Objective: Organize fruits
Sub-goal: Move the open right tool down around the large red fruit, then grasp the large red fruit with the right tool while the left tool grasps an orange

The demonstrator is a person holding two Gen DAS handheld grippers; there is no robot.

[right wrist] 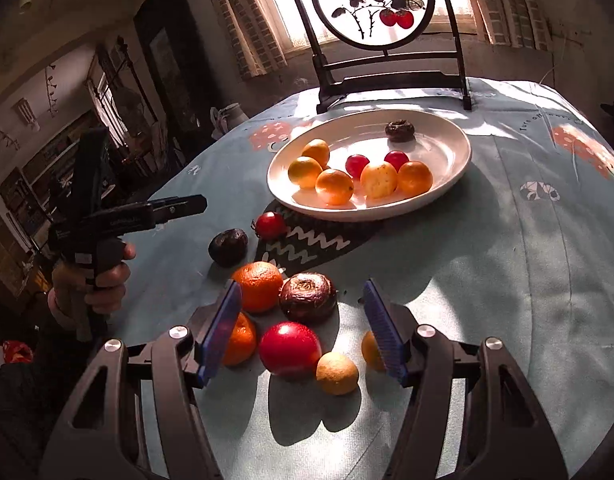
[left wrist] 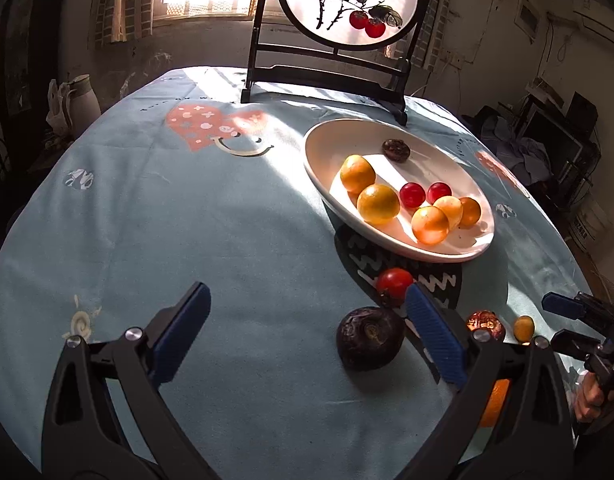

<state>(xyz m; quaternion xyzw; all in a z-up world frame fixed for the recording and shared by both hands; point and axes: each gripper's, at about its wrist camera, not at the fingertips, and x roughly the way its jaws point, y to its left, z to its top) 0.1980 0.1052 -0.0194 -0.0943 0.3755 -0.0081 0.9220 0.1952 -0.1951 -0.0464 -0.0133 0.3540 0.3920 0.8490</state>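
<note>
A white oval plate (left wrist: 331,148) (right wrist: 447,136) holds several orange and yellow fruits, two red ones and a dark one. On the cloth before it lie a dark purple fruit (left wrist: 370,338) (right wrist: 228,246) and a small red fruit (left wrist: 394,285) (right wrist: 270,225). My left gripper (left wrist: 307,336) is open and empty, the purple fruit just inside its right finger. My right gripper (right wrist: 303,332) is open and empty over a red fruit (right wrist: 289,348), a dark round fruit (right wrist: 307,297), oranges (right wrist: 259,285) and a small yellow fruit (right wrist: 337,373).
A round table with a light blue patterned cloth (left wrist: 187,220). A black-framed round painted screen (left wrist: 347,4) (right wrist: 373,4) stands at the far edge behind the plate. A white jug (left wrist: 81,100) sits beyond the table's left side.
</note>
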